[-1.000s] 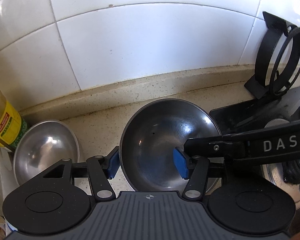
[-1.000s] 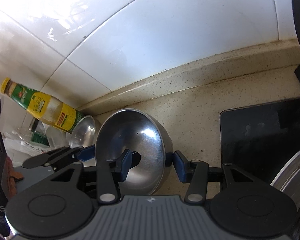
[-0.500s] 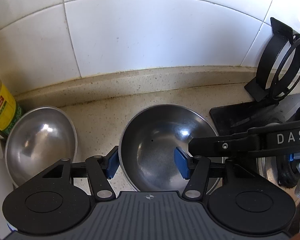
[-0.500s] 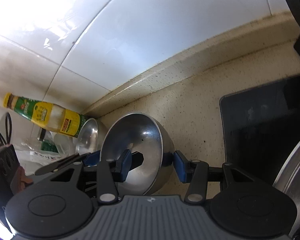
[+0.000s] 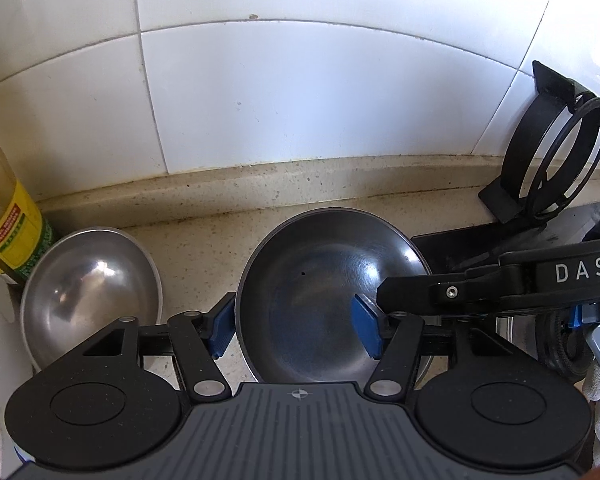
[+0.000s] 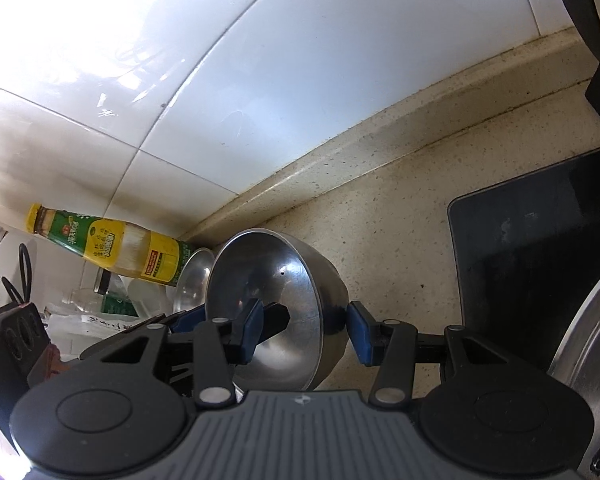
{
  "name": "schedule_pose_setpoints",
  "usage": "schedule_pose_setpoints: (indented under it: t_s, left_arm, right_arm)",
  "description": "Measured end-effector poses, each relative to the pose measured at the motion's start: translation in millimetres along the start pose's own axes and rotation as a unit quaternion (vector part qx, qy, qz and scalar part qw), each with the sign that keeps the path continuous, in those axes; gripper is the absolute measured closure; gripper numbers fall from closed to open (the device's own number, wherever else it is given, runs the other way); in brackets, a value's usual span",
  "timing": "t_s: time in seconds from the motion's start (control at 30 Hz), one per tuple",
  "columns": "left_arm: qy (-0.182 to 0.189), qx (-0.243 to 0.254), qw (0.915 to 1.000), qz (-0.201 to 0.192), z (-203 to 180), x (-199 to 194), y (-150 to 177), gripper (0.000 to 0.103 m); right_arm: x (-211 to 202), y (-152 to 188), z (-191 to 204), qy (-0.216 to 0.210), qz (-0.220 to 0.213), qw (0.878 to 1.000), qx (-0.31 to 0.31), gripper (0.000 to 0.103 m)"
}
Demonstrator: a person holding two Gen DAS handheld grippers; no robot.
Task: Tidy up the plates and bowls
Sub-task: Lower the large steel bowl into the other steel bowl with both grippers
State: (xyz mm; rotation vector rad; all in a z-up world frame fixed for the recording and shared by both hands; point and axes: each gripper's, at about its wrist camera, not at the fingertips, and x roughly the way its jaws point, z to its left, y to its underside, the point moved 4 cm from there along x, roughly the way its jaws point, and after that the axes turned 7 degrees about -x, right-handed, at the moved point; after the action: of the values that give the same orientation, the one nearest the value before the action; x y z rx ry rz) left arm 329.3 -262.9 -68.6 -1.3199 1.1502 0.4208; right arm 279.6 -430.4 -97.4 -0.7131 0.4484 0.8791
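Observation:
A steel bowl [image 5: 324, 280] stands on the speckled counter near the wall. My left gripper [image 5: 294, 330] is open and straddles the bowl's left rim, one blue pad outside and one inside. In the right wrist view the same bowl [image 6: 276, 304] sits between the pads of my open right gripper [image 6: 305, 332], with the left pad inside and the right pad just off the outer wall. The right gripper's finger [image 5: 420, 292] reaches over the bowl from the right. A second, smaller steel bowl [image 5: 88, 284] lies to the left, also seen behind the first one [image 6: 192, 280].
A yellow-labelled bottle [image 5: 8, 232] stands at the far left by the wall. A black stove top [image 6: 532, 248] and a black ring stand [image 5: 556, 160] are to the right. A steel pot rim [image 6: 580, 340] is close at the right. Jars and bags [image 6: 100, 304] crowd the left.
Both cameras have tilted up a little, so more wall shows. Both grippers stay astride the same bowl with the same finger gap. The bowl has not visibly shifted.

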Motion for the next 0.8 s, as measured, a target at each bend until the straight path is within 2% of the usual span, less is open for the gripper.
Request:
schedule_pose_setpoints:
  t_s: [0.47,0.8]
  left_arm:
    - [-0.008,-0.005,0.9996,-0.027,2.7,-36.7,0.3,0.033]
    - [-0.021,0.001,0.9991,-0.037,0.2,-72.5,28.9,0.032]
  right_arm:
    - [-20.6,4.5,29.5,-0.017,-0.01,1.0,-0.018,0.054]
    - [-38.5,36.3,51.9,-0.025,-0.003,0.999,-0.032,0.054]
